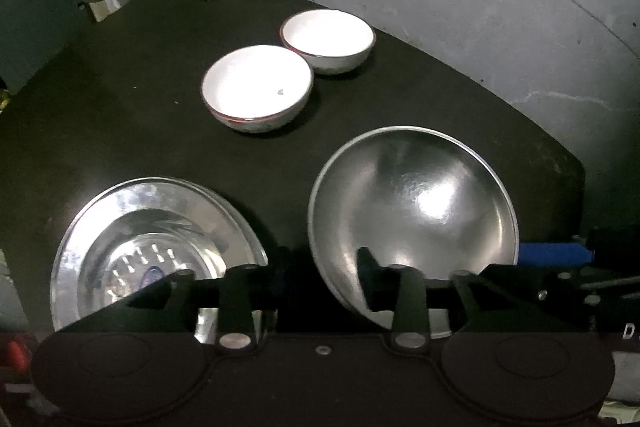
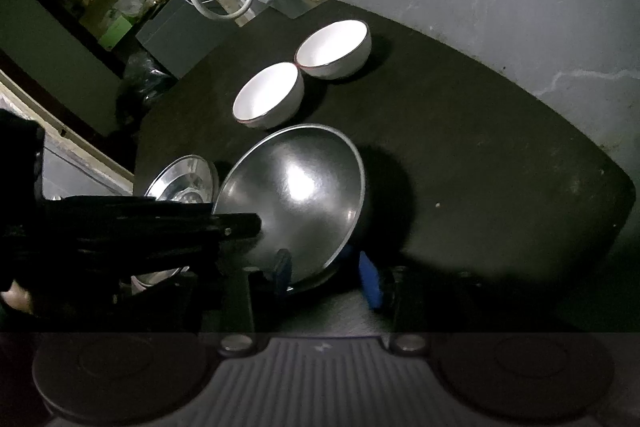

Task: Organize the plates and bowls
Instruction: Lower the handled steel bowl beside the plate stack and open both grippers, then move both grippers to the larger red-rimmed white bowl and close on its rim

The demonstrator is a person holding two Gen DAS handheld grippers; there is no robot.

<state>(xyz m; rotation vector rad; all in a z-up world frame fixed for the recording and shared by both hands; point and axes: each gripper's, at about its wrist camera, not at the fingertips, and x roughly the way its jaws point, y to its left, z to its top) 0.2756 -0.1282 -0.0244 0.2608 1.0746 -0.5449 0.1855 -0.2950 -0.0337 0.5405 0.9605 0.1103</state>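
- Left wrist view: the left gripper (image 1: 320,259) hangs over the near edge of the dark table (image 1: 120,99), jaws partly apart; one finger sits inside the large steel bowl (image 1: 412,211), the other outside, pads not pressing its rim
- A steel plate (image 1: 132,227) lies flat just left of that bowl
- Two white bowls (image 1: 256,87) stand upright farther back, rims touching
- Right wrist view: the right gripper (image 2: 324,271), blue-padded, straddles the steel bowl's near rim, jaws partly apart with a gap at both sides
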